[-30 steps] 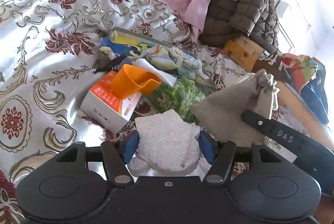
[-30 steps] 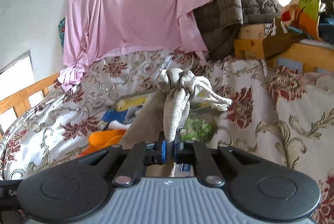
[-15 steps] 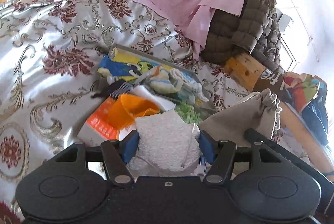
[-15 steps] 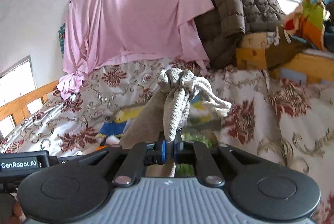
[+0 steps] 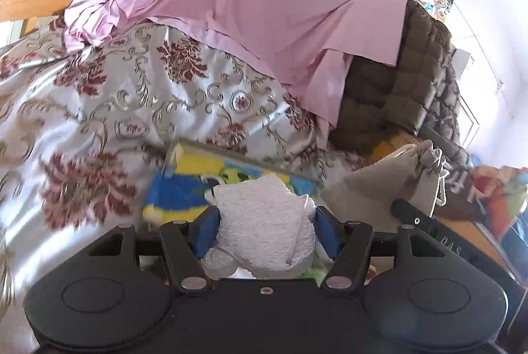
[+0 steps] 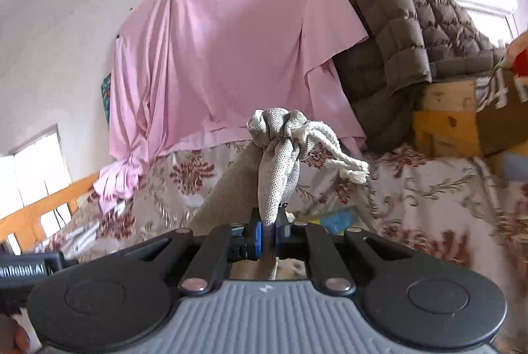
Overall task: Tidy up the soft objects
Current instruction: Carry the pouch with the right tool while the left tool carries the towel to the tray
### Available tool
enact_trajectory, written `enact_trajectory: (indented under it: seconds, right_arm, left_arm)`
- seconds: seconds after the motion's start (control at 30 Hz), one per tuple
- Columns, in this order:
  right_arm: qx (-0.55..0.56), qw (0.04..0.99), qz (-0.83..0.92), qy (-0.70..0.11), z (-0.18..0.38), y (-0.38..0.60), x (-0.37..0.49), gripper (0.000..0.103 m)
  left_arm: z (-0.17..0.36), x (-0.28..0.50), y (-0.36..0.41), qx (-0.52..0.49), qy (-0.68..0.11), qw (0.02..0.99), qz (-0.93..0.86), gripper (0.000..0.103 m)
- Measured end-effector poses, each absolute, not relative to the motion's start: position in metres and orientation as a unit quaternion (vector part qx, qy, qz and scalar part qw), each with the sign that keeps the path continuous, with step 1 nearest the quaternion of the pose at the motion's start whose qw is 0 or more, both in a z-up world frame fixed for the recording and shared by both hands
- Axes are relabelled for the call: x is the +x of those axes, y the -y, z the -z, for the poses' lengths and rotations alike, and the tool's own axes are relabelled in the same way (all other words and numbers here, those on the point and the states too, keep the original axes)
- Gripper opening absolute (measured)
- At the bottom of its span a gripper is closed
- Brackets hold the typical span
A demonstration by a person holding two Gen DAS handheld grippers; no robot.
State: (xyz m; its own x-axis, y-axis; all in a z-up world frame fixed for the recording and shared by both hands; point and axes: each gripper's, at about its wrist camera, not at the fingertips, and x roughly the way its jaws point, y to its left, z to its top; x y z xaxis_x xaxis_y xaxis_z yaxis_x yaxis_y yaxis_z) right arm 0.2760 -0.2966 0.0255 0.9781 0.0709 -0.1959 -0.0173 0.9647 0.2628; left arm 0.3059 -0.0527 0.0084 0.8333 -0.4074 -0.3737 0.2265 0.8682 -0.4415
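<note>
Left gripper (image 5: 267,230) has its jaws clamped on a folded white towel (image 5: 264,222), held above the bed (image 5: 99,110). Right gripper (image 6: 269,233) pinches the gathered neck of a grey drawstring bag (image 6: 277,156), jaws nearly together. Towel sits just left of the bag. To stow it, the bag mouth probably needs loosening first. Bag's long axis runs up, away from the gripper; the cord (image 6: 343,162) trails right.

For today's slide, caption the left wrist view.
Left gripper clamps a white towel above a floral bedspread.
</note>
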Motion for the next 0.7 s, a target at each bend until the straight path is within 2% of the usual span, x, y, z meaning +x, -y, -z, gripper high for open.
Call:
enact_trajectory:
  seconds: [0.2,0.4,0.7]
  right_arm:
    - [0.155,0.980,-0.025,-0.120,-0.007,0.302,0.331,0.008]
    - [0.165,0.970,-0.018,-0.177,0.020,0.308,0.372,0.008]
    - [0.152,0.959,-0.028,-0.236,0.042,0.299,0.401,0.008]
  left_arm:
    - [0.002,0.372,0.056,-0.188,-0.249,0.935,0.167,0.064]
    - [0.025,0.426,0.065,-0.187,-0.276,0.928,0.166,0.064]
    - [0.049,0.463,0.077,-0.175,-0.303,0.924,0.152,0.064]
